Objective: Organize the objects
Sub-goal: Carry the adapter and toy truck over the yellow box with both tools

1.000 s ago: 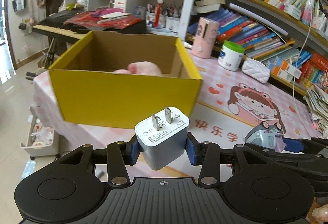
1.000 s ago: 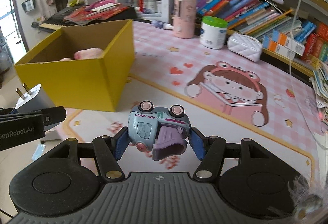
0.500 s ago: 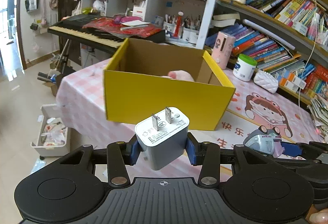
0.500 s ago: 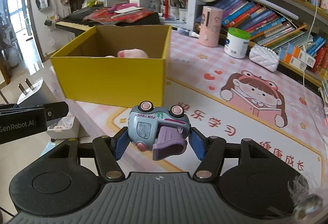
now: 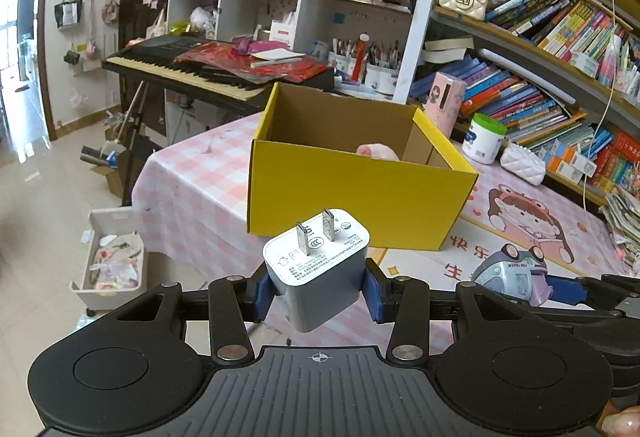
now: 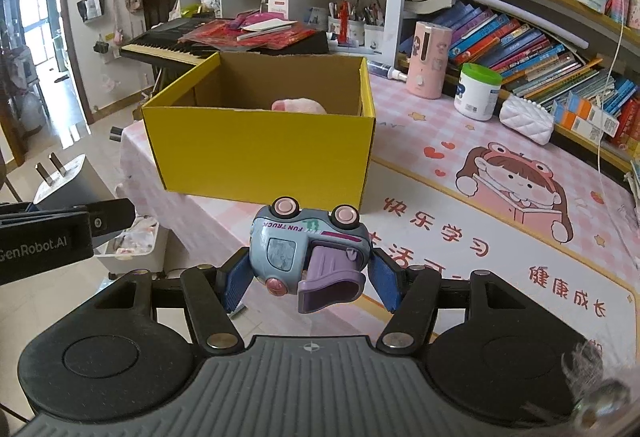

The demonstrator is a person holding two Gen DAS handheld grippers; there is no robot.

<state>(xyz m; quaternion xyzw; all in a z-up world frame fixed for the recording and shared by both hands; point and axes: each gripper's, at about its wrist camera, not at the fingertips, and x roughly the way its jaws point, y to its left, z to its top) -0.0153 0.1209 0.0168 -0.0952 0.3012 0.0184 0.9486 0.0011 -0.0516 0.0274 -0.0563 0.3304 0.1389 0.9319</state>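
Left gripper (image 5: 318, 291) and right gripper (image 6: 308, 277) side by side, fingers clamped, angled downward.

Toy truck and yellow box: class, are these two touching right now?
Apart. The right wrist view shows the toy truck clamped upside down in the right gripper, held short of the yellow box, with bare tablecloth visible between them.

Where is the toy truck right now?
Upside down, the toy truck is clamped in the right gripper, short of the yellow box, right of the charger.
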